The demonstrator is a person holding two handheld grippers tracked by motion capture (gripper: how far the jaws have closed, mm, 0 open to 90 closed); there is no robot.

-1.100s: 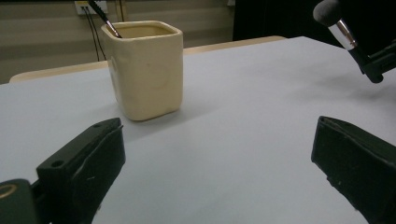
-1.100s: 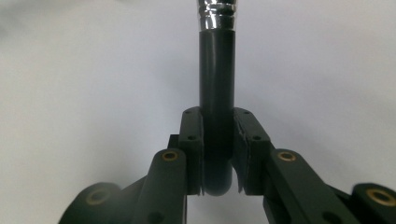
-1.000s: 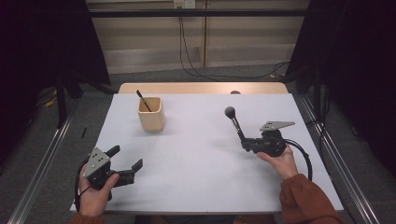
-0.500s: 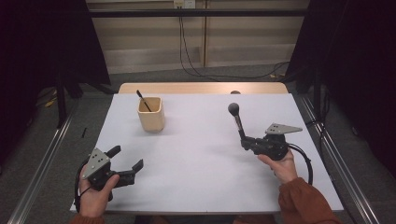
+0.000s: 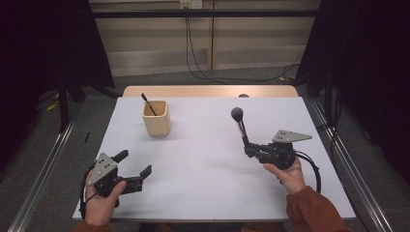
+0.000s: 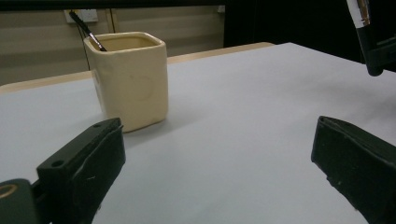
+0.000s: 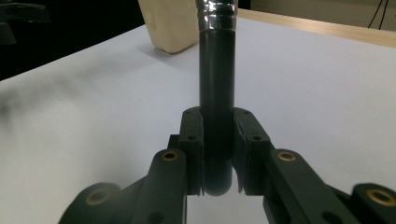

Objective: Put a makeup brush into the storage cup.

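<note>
Nearest, at about seven o'clock on the white surface (image 5: 203,159), the left tool (image 5: 135,164) rests in the person's hand with its jaws spread wide and nothing between them. At four o'clock the right tool (image 5: 247,147) is clamped on the dark handle of a makeup brush (image 5: 239,123), whose round head stands up and tilts toward twelve o'clock. Farther off, at about eleven o'clock, a cream square cup (image 5: 156,117) stands upright, well apart from both tools, a thin dark brush (image 5: 148,103) leaning inside it.
</note>
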